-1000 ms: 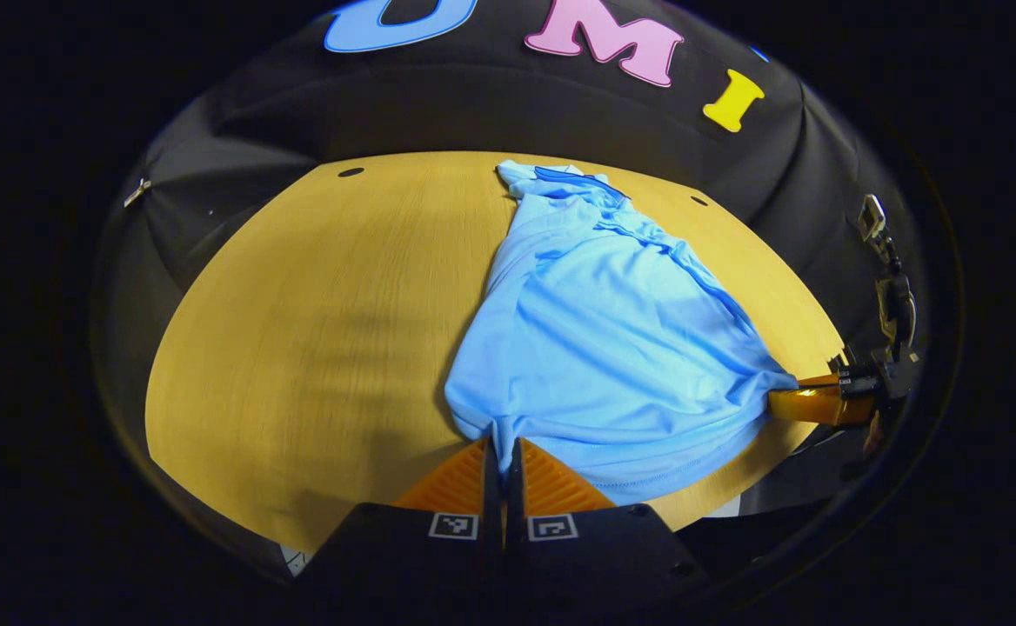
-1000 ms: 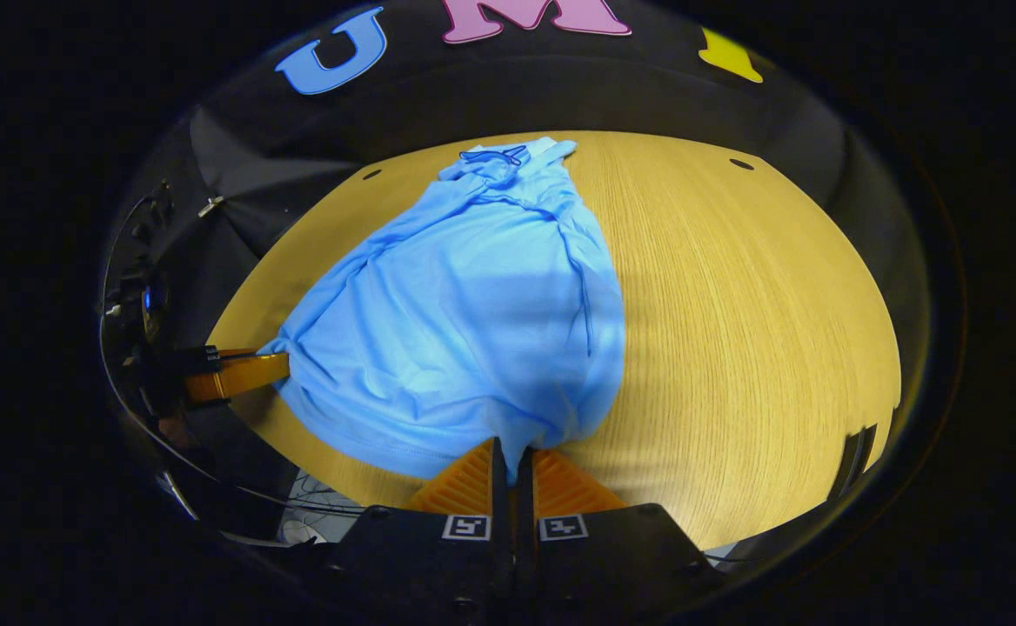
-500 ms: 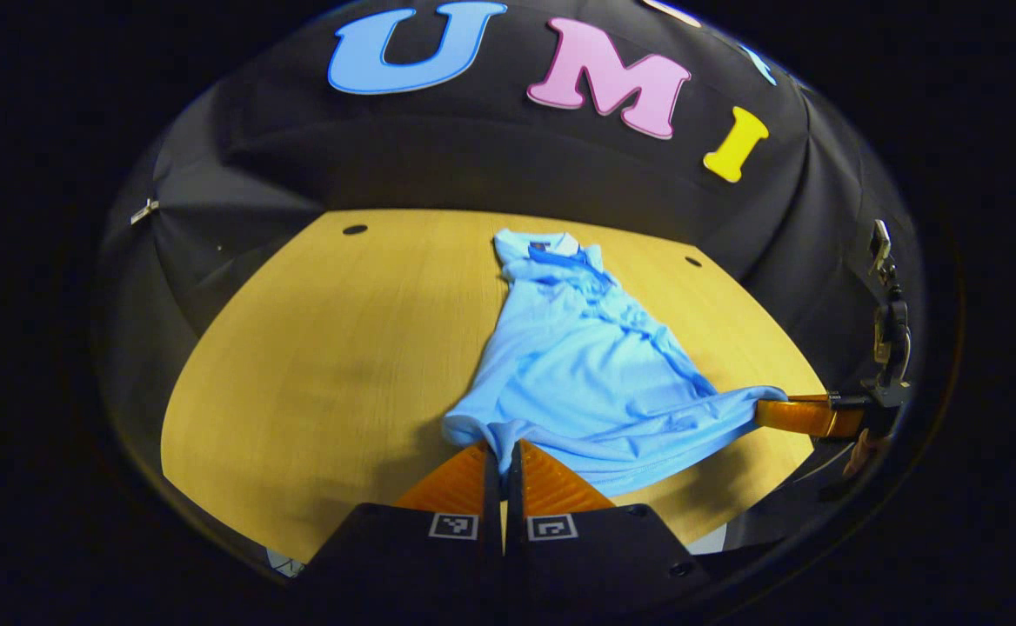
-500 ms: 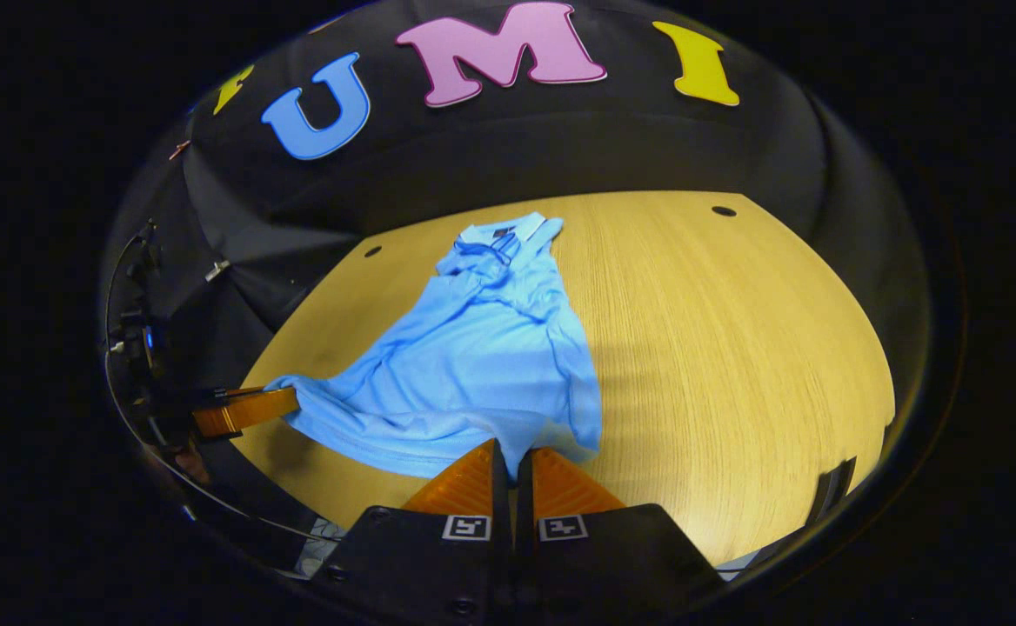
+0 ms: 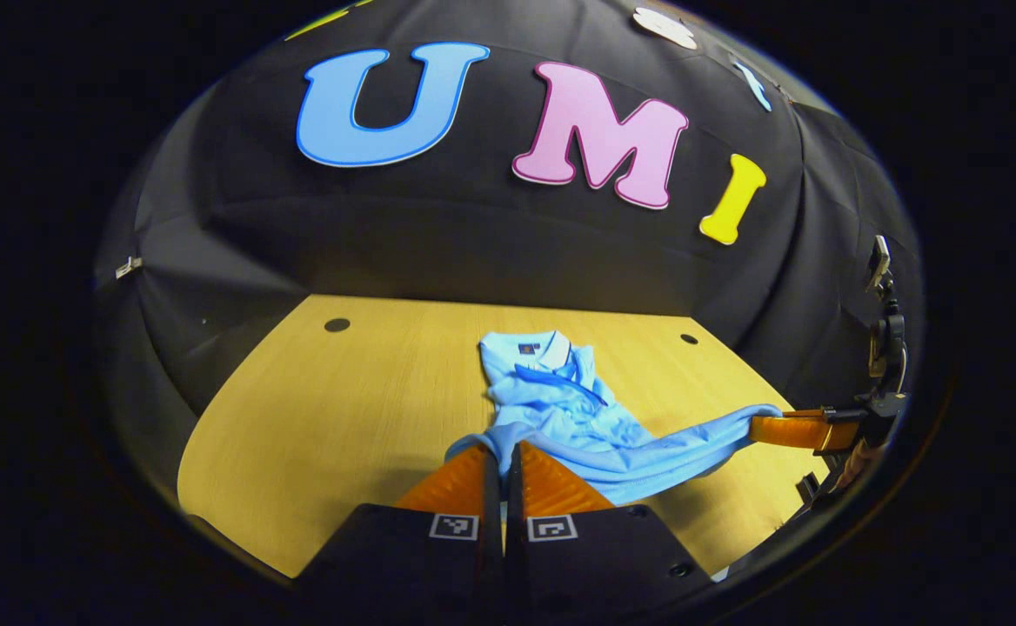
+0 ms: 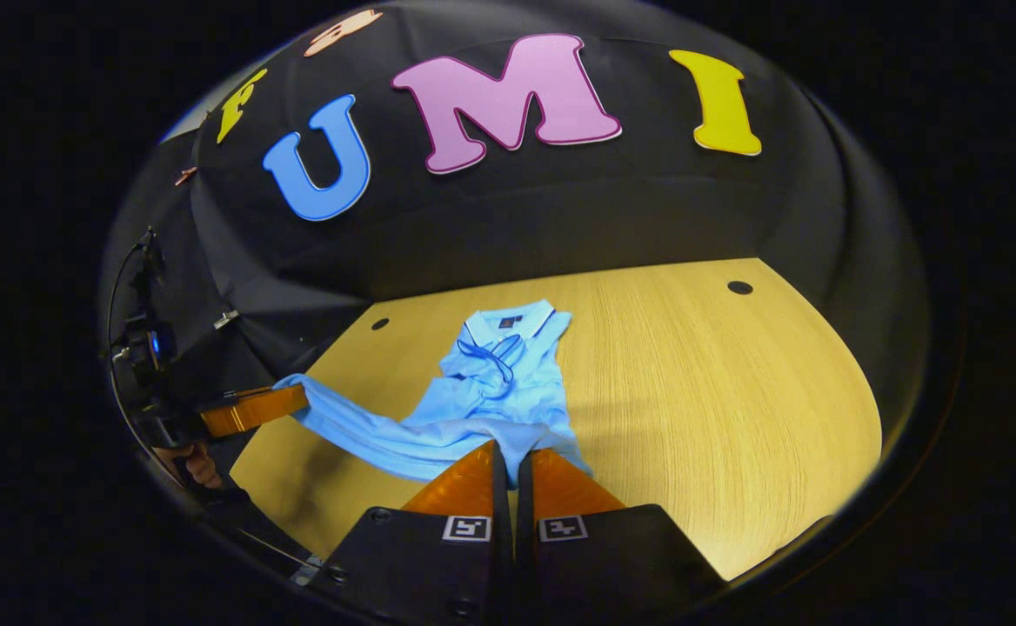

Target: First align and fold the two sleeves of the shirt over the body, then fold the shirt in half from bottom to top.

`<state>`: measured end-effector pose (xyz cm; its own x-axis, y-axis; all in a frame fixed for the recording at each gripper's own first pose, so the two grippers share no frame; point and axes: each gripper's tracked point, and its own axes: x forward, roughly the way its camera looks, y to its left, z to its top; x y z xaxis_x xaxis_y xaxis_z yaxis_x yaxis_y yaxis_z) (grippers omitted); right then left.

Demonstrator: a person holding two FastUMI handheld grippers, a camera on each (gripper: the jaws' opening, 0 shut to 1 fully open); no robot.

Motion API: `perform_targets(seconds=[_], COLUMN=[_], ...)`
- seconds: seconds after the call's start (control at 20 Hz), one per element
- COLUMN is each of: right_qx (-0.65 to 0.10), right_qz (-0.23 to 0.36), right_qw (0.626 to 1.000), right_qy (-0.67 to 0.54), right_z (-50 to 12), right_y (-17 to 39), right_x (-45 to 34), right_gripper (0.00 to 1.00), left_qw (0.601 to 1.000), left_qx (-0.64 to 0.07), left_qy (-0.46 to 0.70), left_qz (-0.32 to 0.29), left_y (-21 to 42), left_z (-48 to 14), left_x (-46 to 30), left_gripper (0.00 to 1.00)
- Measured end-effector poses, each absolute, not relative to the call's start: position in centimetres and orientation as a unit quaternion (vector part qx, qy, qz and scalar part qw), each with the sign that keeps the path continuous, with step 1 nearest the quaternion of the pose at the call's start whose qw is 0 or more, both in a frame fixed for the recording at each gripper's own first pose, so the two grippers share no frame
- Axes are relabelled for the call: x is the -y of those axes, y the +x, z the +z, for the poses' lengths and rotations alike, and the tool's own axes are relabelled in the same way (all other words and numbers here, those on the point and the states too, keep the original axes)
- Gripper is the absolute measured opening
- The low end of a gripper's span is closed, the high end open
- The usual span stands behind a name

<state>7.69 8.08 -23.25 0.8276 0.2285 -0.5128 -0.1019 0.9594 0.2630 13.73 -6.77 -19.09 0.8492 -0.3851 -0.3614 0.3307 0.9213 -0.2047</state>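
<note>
Hem lifted off wood-grain table (image 5: 317,417), both grippers clamped.

Left gripper (image 5: 502,452) and right gripper (image 6: 511,452) each pinch a hem corner of the soft, wrinkled blue shirt (image 6: 495,382); collar end apparently on the table. Hem now raised toward collar versus a second ago.

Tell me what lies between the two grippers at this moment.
The shirt's hem spans between them, held by the left gripper and right gripper, sagging over the table; both views show it.
</note>
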Motion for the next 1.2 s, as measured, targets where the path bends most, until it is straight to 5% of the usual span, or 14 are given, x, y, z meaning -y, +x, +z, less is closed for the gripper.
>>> perform_targets(seconds=[0.5,1.2], right_qx=[-0.230,-0.237], right_qz=[0.080,0.034], right_qw=[0.965,0.969], right_qy=[0.094,0.055], right_z=[-21.3,-28.0], right_y=[20.6,34.6], right_x=[-5.8,-3.7], right_gripper=[0.05,0.05], left_qw=[0.973,0.980], left_qx=[-0.141,-0.160], left_qy=[-0.065,-0.048], left_qz=[-0.171,-0.111], left_y=[26.3,40.5], left_z=[-15.5,-20.4], left_x=[9.2,10.8], left_gripper=[0.06,0.06])
